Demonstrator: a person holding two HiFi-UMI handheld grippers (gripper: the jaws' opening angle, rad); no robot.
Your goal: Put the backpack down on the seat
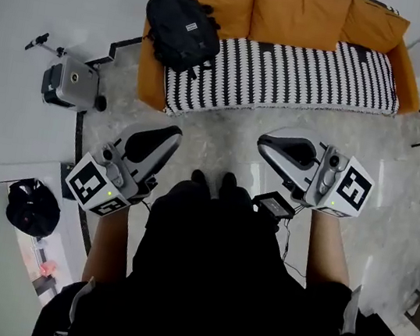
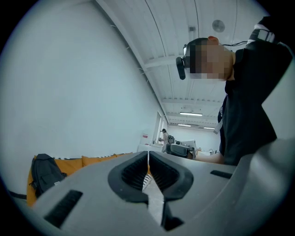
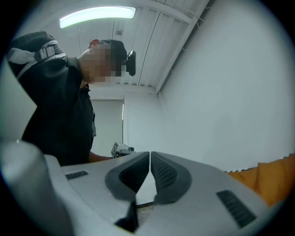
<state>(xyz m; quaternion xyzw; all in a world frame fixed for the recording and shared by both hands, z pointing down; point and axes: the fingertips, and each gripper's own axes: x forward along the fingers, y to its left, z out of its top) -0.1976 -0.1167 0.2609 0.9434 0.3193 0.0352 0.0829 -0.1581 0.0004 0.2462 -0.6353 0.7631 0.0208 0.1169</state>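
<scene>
Torso: black top [image 1: 208, 282] fills the near edge of the head view, with my shoes [image 1: 214, 180] just past it on the pale floor [image 1: 223, 138]. I stand facing the sofa [image 1: 298, 11], well apart from it.
Left claw: left gripper [image 1: 174, 132] is pinched fully together with nothing between the pads (its own view shows only a hairline seam). I hold it low at my left, tip toward the sofa, since it has nothing to carry.
Right claw: right gripper [image 1: 266, 142] is closed to a thin slit and is just as empty. It sits at my right, about level with the other.
Backpack: black backpack [image 1: 182, 28] sits at the far left end of the sofa, leaning into the orange arm and back cushion. Neither claw is anywhere near it.
Seat: striped seat [image 1: 304, 75] is bare all the way to the right of the bag.
Why that corner: I judge the arm and cushion prop the soft bag, so it should not slump toward the front edge.
Progress: with the bag on the seat and both claws free, the job looks finished to me.
Clutter: grey machine [image 1: 71, 84] stands on the floor left of the sofa, and a black bag [image 1: 32, 206] lies near left. Neither is in the way.
</scene>
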